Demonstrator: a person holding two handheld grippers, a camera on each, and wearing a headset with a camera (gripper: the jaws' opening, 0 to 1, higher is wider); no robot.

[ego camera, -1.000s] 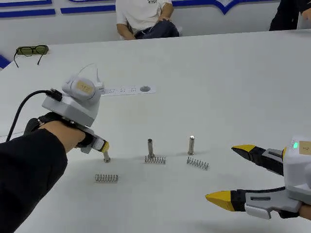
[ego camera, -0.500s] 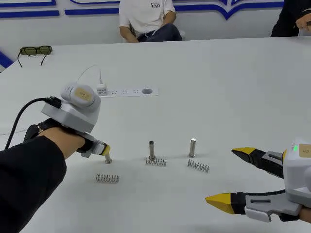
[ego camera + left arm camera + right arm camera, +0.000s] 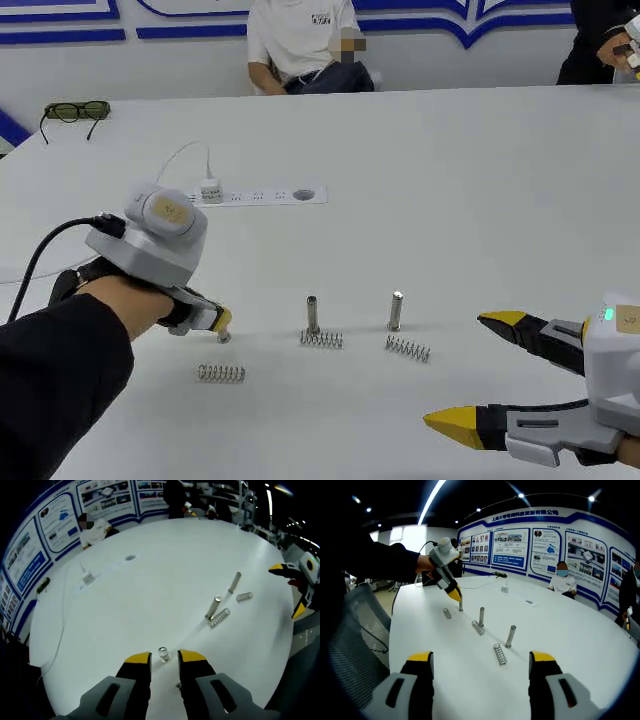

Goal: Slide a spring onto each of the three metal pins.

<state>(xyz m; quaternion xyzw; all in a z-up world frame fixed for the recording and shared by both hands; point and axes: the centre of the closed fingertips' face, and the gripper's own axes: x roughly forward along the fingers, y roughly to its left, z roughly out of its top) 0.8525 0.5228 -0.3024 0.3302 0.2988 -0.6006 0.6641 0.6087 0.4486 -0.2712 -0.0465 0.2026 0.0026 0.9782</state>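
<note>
Three metal pins stand in a row on the white table: left pin (image 3: 224, 336), middle pin (image 3: 312, 312), right pin (image 3: 396, 309). One spring lies flat before each: (image 3: 221, 373), (image 3: 321, 340), (image 3: 407, 348). My left gripper (image 3: 221, 321) hangs over the left pin. In the left gripper view its jaws are a narrow gap apart, and the pin's head (image 3: 163, 654) sits between the tips (image 3: 164, 657) without touching them. My right gripper (image 3: 471, 372) is wide open at the near right, holding nothing. In its own view the right gripper (image 3: 481, 657) faces the pins (image 3: 481, 616) and the springs (image 3: 499, 653).
A white power strip (image 3: 255, 195) with a plug and cable lies beyond the pins. Dark glasses (image 3: 72, 110) rest at the far left. A person (image 3: 305, 45) sits at the table's far edge, and another person's arm (image 3: 600, 40) is at the far right.
The camera has tilted a little. My left gripper has come down slightly, closer over the left pin's head. The right gripper, other pins and springs keep their places.
</note>
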